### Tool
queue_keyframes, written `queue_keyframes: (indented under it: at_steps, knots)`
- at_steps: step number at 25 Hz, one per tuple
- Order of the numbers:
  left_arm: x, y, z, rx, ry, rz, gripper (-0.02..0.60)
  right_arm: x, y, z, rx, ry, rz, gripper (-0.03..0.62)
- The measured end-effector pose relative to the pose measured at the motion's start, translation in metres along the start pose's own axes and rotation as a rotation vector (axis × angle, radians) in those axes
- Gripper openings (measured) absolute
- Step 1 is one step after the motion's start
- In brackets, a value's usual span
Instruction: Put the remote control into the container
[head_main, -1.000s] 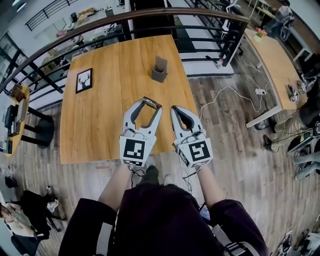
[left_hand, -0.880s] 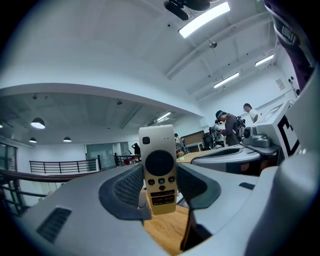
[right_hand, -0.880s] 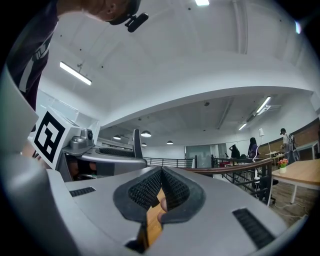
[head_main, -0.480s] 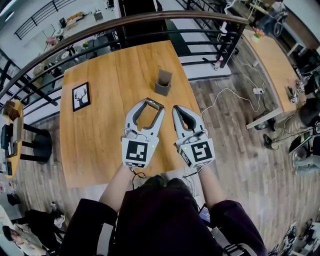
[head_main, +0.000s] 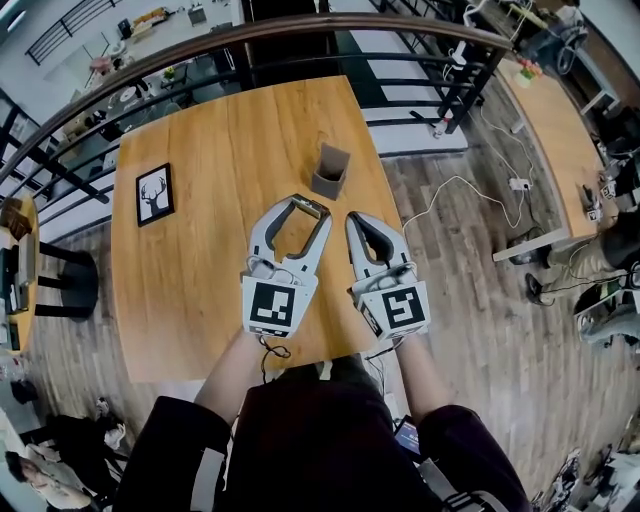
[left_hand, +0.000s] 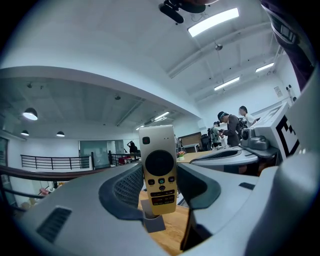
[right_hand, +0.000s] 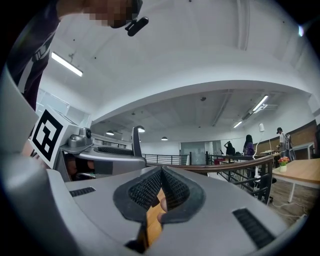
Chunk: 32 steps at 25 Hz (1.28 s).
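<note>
Gold-coloured remote control (left_hand: 159, 170) was gripped upright between the fingers of the left gripper (head_main: 303, 206); the right gripper (head_main: 356, 219) was closed, empty. The container (head_main: 330, 172) was seen just ahead of the fingertips, and the drop-in was judged not yet done.

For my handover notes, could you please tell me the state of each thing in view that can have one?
remote control: upright, clamped in the left tongs.
left tongs: shut on the remote control.
right tongs: shut, empty.
container: upright on the table, open-topped, not yet holding the remote control.
picture frame: lying flat on the table.
</note>
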<state>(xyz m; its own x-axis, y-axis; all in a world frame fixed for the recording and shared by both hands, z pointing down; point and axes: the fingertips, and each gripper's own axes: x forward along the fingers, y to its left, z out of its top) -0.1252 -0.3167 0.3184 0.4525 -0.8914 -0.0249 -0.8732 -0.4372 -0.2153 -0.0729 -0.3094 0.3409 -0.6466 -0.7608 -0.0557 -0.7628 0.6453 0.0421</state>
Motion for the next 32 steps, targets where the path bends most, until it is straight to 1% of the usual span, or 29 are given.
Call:
queue_keyframes:
  at_steps: [1,4,7,8,10,16,18,20,23,28,30,32]
  knots:
    - [0.006,0.002,-0.003,-0.002,0.008,0.001,0.212,0.004,-0.004,-0.003,0.004,0.005,0.004,0.019]
    - [0.028,0.008,-0.007,-0.012,-0.011,0.015,0.212,0.019,-0.017,-0.010,0.013,0.009,0.022,0.018]
    - [0.049,0.012,-0.021,-0.020,0.018,0.018,0.212,0.034,-0.033,-0.022,0.025,0.009,0.029,0.018]
    - [0.057,0.013,-0.026,-0.021,0.013,0.018,0.212,0.040,-0.038,-0.028,0.029,0.012,0.028,0.020]
    - [0.072,0.016,-0.039,-0.025,0.002,0.019,0.212,0.051,-0.048,-0.043,0.037,0.020,0.027,0.020]
    - [0.109,0.027,-0.088,-0.057,0.030,0.021,0.212,0.080,-0.073,-0.082,0.061,0.031,0.016,0.019]
    - [0.117,0.030,-0.101,-0.055,0.037,0.020,0.212,0.087,-0.077,-0.095,0.077,0.039,0.007,0.020]
    - [0.123,0.034,-0.113,-0.070,0.046,0.026,0.212,0.092,-0.078,-0.105,0.091,0.045,0.000,0.020]
    - [0.133,0.039,-0.128,-0.094,0.066,0.038,0.212,0.095,-0.083,-0.111,0.096,0.046,-0.004,0.019]
    - [0.159,0.047,-0.149,-0.077,0.109,0.049,0.212,0.095,-0.097,-0.118,0.101,0.054,-0.016,0.018]
    - [0.167,0.048,-0.161,-0.071,0.137,0.048,0.212,0.093,-0.100,-0.122,0.103,0.060,-0.020,0.018]
    - [0.175,0.050,-0.173,-0.073,0.149,0.048,0.212,0.092,-0.100,-0.124,0.106,0.064,-0.023,0.020]
